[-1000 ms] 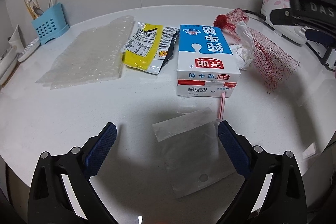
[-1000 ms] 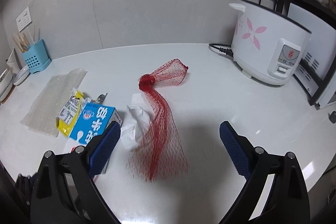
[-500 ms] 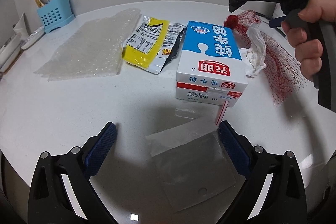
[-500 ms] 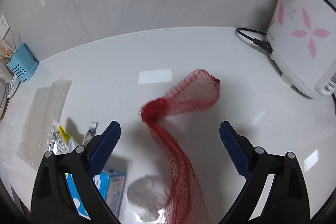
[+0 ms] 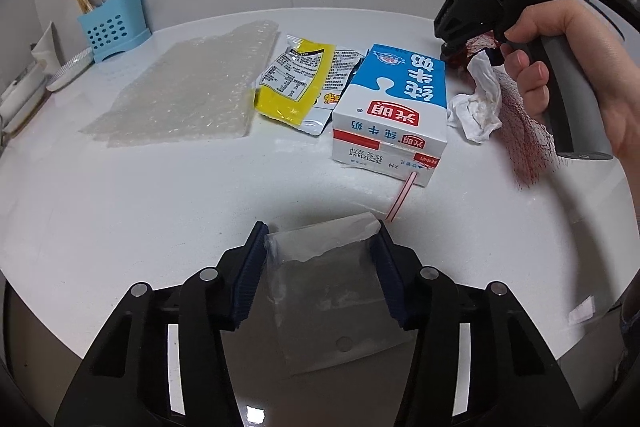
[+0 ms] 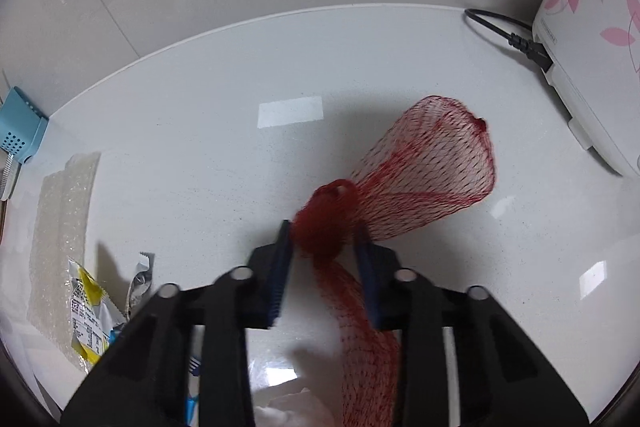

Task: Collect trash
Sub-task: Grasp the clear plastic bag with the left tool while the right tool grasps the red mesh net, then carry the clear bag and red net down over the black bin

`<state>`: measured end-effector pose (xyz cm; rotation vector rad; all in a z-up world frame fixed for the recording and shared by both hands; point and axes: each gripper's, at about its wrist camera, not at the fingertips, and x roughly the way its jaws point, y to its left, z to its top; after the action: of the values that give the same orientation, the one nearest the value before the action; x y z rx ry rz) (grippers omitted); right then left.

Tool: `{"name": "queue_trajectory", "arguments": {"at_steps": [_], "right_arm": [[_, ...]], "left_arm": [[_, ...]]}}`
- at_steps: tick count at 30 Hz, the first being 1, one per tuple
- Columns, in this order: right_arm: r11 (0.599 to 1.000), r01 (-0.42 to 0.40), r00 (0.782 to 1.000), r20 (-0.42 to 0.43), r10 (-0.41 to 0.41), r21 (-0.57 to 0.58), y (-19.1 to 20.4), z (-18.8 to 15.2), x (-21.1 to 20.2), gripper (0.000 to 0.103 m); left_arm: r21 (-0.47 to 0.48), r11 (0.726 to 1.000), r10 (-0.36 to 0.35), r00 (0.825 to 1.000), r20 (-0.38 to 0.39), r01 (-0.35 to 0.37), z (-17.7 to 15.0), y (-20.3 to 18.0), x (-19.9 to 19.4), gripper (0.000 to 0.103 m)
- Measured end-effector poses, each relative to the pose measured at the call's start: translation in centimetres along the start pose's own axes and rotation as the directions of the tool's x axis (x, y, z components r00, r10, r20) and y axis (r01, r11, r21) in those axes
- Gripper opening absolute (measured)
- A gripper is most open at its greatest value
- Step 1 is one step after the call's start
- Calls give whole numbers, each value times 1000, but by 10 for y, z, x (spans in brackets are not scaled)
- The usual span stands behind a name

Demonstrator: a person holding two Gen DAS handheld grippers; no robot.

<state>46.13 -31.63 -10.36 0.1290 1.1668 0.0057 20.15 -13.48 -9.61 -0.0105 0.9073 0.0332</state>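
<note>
Nearest in the left wrist view, the left gripper (image 5: 320, 247) was closing, jaws about half apart, with a clear bag (image 5: 320, 275) lying flat on the desk (image 5: 120, 211) between them; both pads sat at the bag's edges, a firm pinch not yet evident. Just beyond lay a pink straw (image 5: 402, 198), then the milk carton (image 5: 394, 111), a yellow wrapper (image 5: 292, 87) to its left and bubble wrap (image 5: 184, 91) further left. A crumpled tissue (image 5: 478, 107) sat right of the carton, touching the red net (image 5: 528, 115). Far left stood a blue holder (image 5: 114, 23).

In the right wrist view, the right gripper (image 6: 323, 239) was closing, nearly together, its pads pressing the net's bunched knot (image 6: 324, 223). The net's open end (image 6: 436, 163) trailed far right on the desk, toward the rice cooker (image 6: 592, 27).

Progress, as a judgement: early. Nothing looked collected yet; two items were only being grabbed, with carton, wrapper, bubble wrap, tissue and straw left. No bin appeared in either view.

Only the left view showed the person's hand (image 5: 560, 67) on the right gripper's handle, and the carton whole. Only the right view showed the pinch on the knot, the cooker and its cord (image 6: 508, 31).
</note>
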Motion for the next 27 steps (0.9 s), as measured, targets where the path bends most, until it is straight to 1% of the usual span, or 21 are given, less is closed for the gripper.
{"name": "queue_trajectory", "arguments": {"at_steps": [3,5,12,17,20,24,27], "right_arm": [[1000,8,1000,18,-8,4,-11,-5,-4,16],[1000,10,999,31,-11,6,-15,-7,-9,15],[1000,19,997,70,-20,21,-29,-17,-33,14],[999,40,994,103,-43,28,-43,-27,-60,14],[998,52,990,129,-56,35,-49,-32,-76,14],[998,55,987,151,-60,37,-53,-33,-92,14],[998,62,984,163,-67,33,-54,-40,-109,14]], "left_arm": [[6,1000,-3,1000,6,3,1,4,0,50],[6,1000,1,1000,12,-1,0,6,0,50],[0,1000,9,1000,27,-9,-2,14,-4,50],[-13,1000,4,999,35,-3,-1,22,-9,50],[-9,1000,-15,999,36,15,4,24,-11,50],[-4,1000,-8,998,58,8,12,27,-20,50],[-2,1000,-6,998,69,7,18,30,-29,50]]}}
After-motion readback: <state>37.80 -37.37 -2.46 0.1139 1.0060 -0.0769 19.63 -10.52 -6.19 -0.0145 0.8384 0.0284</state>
